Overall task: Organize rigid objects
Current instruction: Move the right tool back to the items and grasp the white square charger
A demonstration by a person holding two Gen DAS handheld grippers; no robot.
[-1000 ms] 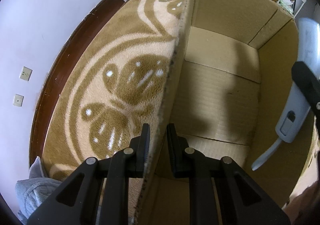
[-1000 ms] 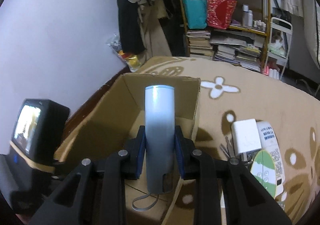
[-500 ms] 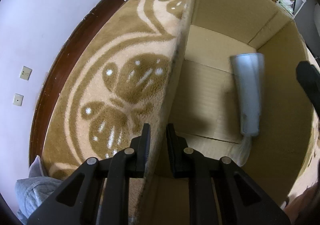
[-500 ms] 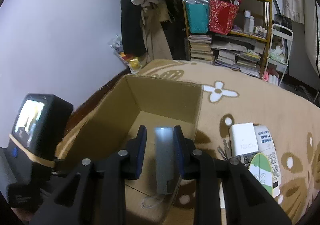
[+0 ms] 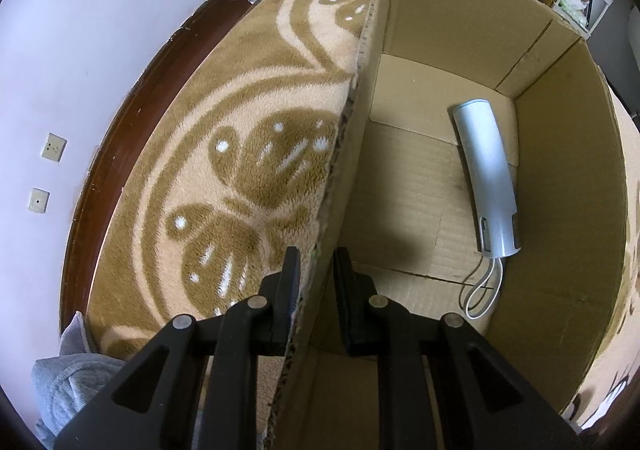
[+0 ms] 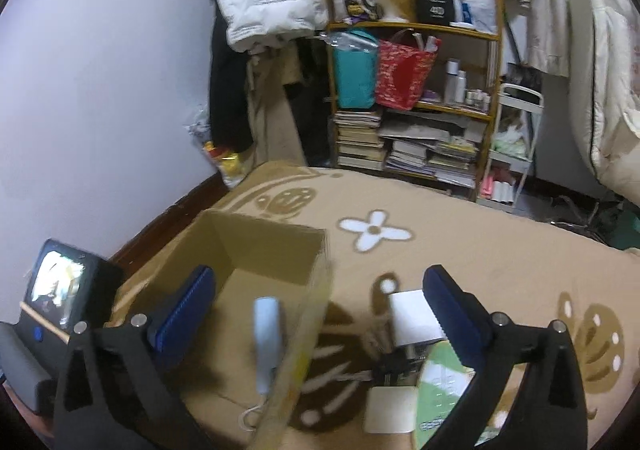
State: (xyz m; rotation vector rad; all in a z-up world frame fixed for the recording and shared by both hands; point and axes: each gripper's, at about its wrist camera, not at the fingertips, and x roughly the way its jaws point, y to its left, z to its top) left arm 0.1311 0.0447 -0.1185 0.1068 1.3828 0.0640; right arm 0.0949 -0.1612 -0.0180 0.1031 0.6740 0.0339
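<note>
Pale grey-blue cylinder with white wrist loop lies flat on cardboard box floor, right of frame, along right wall, loop end toward frame bottom.

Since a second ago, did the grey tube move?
Yes. The tube left the right gripper and now lies on the box floor by its right wall.
</note>
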